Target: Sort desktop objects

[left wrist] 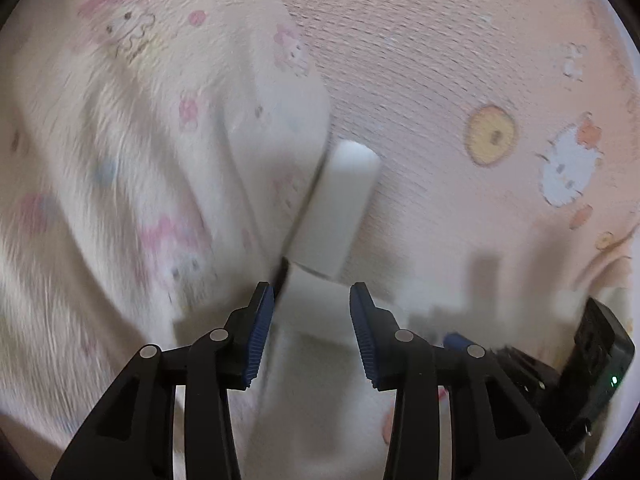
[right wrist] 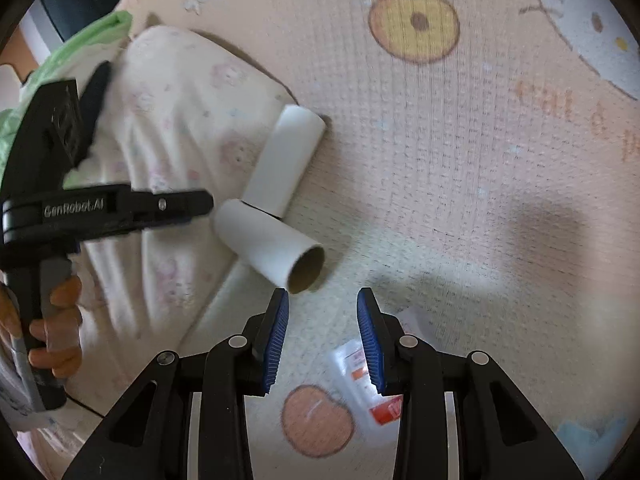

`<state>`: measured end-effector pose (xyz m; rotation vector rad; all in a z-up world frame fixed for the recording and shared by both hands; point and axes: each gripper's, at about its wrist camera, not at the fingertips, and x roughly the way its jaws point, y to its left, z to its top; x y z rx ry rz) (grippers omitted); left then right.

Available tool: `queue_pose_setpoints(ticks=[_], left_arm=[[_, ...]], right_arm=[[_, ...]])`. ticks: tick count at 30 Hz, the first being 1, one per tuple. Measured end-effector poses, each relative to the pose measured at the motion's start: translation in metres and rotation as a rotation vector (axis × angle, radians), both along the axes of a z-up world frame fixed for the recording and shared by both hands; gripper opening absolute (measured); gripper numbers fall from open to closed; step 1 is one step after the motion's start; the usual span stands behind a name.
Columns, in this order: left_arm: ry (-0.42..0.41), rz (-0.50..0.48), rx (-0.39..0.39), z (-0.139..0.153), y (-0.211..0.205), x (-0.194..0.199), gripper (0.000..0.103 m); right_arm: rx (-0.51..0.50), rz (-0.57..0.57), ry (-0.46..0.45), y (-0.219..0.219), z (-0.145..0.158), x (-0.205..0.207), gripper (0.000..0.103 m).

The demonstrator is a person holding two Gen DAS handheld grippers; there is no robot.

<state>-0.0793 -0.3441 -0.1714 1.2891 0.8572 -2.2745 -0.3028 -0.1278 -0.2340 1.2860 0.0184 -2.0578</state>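
Note:
Two white paper rolls lie on the pink cartoon mat beside a cream patterned cloth. In the right wrist view the near roll (right wrist: 270, 248) shows its open brown end and the far roll (right wrist: 286, 162) touches it at an angle. My left gripper (left wrist: 312, 320) is open, its jaws on either side of the near roll (left wrist: 312, 340), with the far roll (left wrist: 340, 208) just ahead. The left gripper also shows in the right wrist view (right wrist: 200, 204). My right gripper (right wrist: 323, 320) is open and empty, just short of the near roll's open end.
The cream cloth (right wrist: 172, 140) lies bunched to the left of the rolls, with a green cloth (right wrist: 92, 40) behind it. A small white and orange packet (right wrist: 360, 380) lies on the mat (right wrist: 440, 160) under my right gripper.

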Motion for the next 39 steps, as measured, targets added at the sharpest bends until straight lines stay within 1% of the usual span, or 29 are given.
queue_pose_setpoints(ticks=[2, 6, 9, 13, 16, 19, 23, 25, 27, 30, 34, 39], left_arm=[[-0.003, 0.018, 0.012, -0.004, -0.005, -0.004, 0.044], [0.022, 0.027, 0.092, -0.013, -0.005, -0.007, 0.044], [-0.004, 0.04, 0.092, -0.02, -0.002, -0.01, 0.044], [-0.018, 0.029, 0.093, -0.024, 0.001, -0.008, 0.043], [-0.025, 0.019, 0.118, -0.026, 0.004, -0.004, 0.042], [-0.023, -0.007, 0.147, -0.03, 0.006, 0.003, 0.042], [-0.025, -0.027, 0.142, -0.038, 0.02, 0.011, 0.042], [-0.021, -0.044, 0.142, -0.04, 0.028, 0.014, 0.042], [-0.022, -0.062, 0.138, -0.04, 0.035, 0.015, 0.042], [-0.027, -0.083, 0.121, -0.038, 0.047, 0.016, 0.042], [-0.001, -0.123, 0.1, -0.025, 0.065, 0.016, 0.042], [0.035, -0.152, 0.162, -0.019, 0.08, 0.032, 0.042]], right_arm=[[-0.01, 0.003, -0.011, -0.001, -0.005, -0.005, 0.032], [-0.038, -0.004, -0.037, -0.002, -0.007, -0.009, 0.032], [-0.05, 0.013, -0.023, -0.007, -0.004, -0.006, 0.032], [-0.04, 0.041, -0.022, -0.021, -0.004, -0.006, 0.032], [-0.053, 0.05, -0.051, -0.028, -0.008, -0.01, 0.032], [-0.035, 0.027, -0.08, -0.029, -0.017, -0.015, 0.032], [-0.07, 0.027, -0.12, -0.028, -0.025, -0.017, 0.032], [-0.066, 0.036, -0.112, -0.029, -0.026, -0.015, 0.032], [-0.053, 0.043, -0.111, -0.031, -0.026, -0.015, 0.032], [-0.06, 0.037, -0.122, -0.029, -0.023, -0.015, 0.032], [-0.059, 0.028, -0.113, -0.021, -0.015, -0.009, 0.032], [-0.061, -0.008, -0.092, -0.002, 0.0, 0.007, 0.032]])
